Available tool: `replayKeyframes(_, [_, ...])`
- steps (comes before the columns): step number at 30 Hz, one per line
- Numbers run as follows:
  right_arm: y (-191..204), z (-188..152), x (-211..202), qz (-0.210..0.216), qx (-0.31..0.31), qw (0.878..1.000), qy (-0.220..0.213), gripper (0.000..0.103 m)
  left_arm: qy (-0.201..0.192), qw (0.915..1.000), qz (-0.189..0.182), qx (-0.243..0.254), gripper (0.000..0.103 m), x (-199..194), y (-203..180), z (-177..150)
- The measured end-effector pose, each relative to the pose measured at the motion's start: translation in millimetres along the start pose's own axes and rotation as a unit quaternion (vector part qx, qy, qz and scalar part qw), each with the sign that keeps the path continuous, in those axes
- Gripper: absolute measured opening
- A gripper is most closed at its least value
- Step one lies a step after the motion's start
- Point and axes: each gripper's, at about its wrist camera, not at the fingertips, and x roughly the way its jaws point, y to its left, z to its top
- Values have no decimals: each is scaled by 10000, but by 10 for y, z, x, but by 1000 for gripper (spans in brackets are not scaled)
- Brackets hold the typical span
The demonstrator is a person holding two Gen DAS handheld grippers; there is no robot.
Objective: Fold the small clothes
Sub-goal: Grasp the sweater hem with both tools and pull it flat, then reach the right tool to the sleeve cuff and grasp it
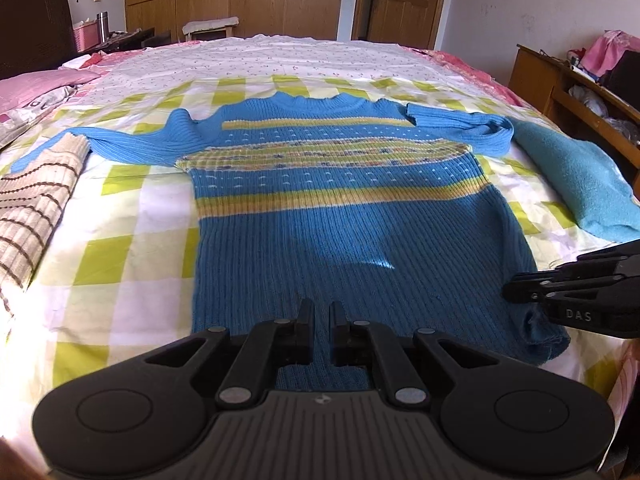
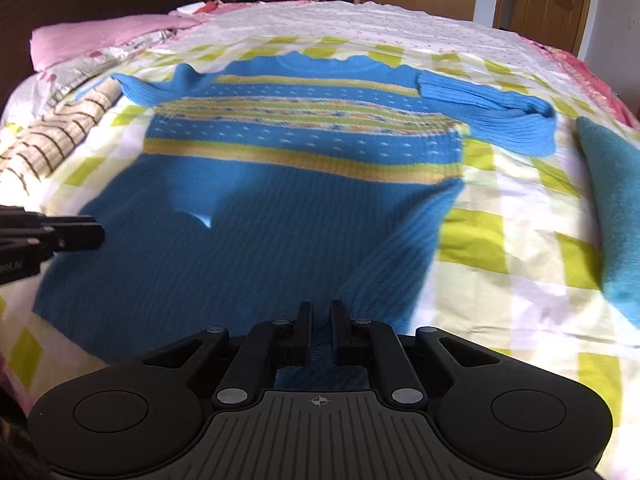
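Observation:
A blue knit sweater [image 1: 340, 184] [image 2: 300, 160] with yellow and patterned bands lies face up on the checked bedsheet [image 1: 120, 248], its sleeves spread out to both sides. My left gripper [image 1: 321, 308] [image 2: 96, 236] hovers shut over the middle of the hem, and I cannot see any cloth pinched in it. My right gripper [image 2: 320, 308] [image 1: 508, 292] is shut on the sweater's near right edge. There the knit rises in a ridge toward the fingers, and the corner [image 1: 548, 336] is bunched.
A beige garment with brown stripes [image 1: 36, 200] [image 2: 52, 136] lies at the left, touching the left sleeve. A folded teal cloth [image 1: 580, 184] [image 2: 616, 200] lies at the right. Pink pillows [image 1: 40, 84] sit far left. A wooden shelf [image 1: 560, 80] stands beside the bed's right edge.

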Motion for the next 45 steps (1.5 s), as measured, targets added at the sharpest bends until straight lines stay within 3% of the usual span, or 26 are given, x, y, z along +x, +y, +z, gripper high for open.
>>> replayKeyframes(4, [-253,-172,-135,-743,-309,9966,164,12,71,9999,-67,48,13,76,-16,12])
replayKeyframes(7, [-478,-217,-234,-972,-127,9949,229,15,61,9998,-155,93,13,120,-48,67])
replayKeyframes(14, [-716,41,-379,-643,368,9965,-384,15,-104,9990,-416,143,15,302,-202,343])
replayKeyframes(18, [-830,389,-191,-625,210,9954,-691,24,-199,9982,-535,187,15,431,-289,518])
replayKeyframes(22, [-1035,738,80,-583,297,9948,-778,25,-224,9978,-599,150,19,654,-339,689])
replayKeyframes(26, [-1123,863,258,-368,397,9962,-689,25,-131,9981,-588,116,19,875,-324,754])
replayKeyframes(32, [-1214,1178,454,-652,99,9937,-911,25,136,9979,-621,131,19,1106,-261,751])
replayKeyframes(39, [-1287,1705,864,-784,-515,9907,-988,32,54,9964,-846,97,20,1181,-252,881])
replayKeyframes(45, [-1254,2003,1278,-629,-1113,9894,-682,39,-92,9947,-1021,49,20,1255,-239,1045])
